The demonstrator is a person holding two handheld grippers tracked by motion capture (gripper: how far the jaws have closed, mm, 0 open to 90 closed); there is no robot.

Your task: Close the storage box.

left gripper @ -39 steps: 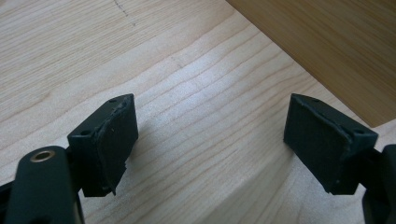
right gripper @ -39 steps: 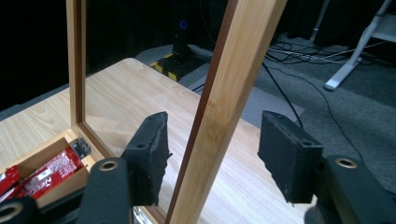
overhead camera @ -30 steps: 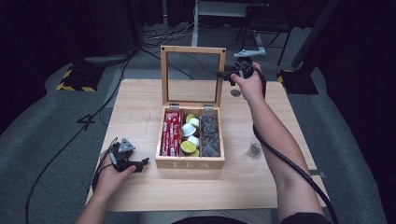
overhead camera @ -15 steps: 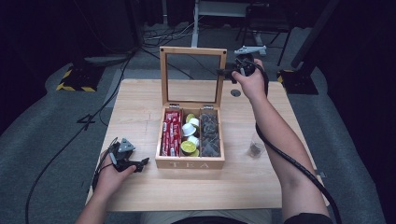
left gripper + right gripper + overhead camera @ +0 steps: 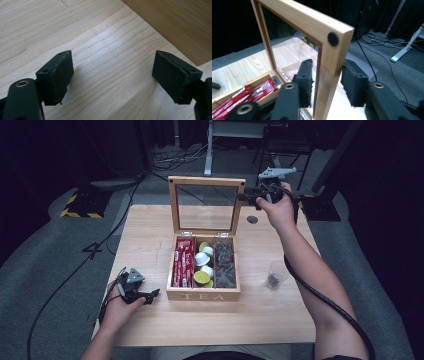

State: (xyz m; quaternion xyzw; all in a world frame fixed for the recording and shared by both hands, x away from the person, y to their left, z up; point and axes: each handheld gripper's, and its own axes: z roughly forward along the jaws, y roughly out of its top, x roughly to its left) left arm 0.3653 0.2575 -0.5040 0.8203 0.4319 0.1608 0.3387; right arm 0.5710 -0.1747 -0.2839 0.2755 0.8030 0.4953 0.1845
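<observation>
Right gripper [image 5: 325,83] fingers [image 5: 305,80] straddle lid [image 5: 206,205] frame edge, narrow gap, front pad barely off wood. Lid upright on tea box [image 5: 204,295] at table [image 5: 150,225] centre. Left gripper [image 5: 112,75] wide apart, holding nothing, low over table beside box. Plastic cup [image 5: 275,274] right of box.

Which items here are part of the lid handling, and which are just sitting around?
In use:
- glass-paned wooden lid of the wooden tea box
- right gripper, its jaws either side of the lid frame

Lying about:
- small clear plastic cup
- red sachets
- left gripper, open over the wooden table
</observation>
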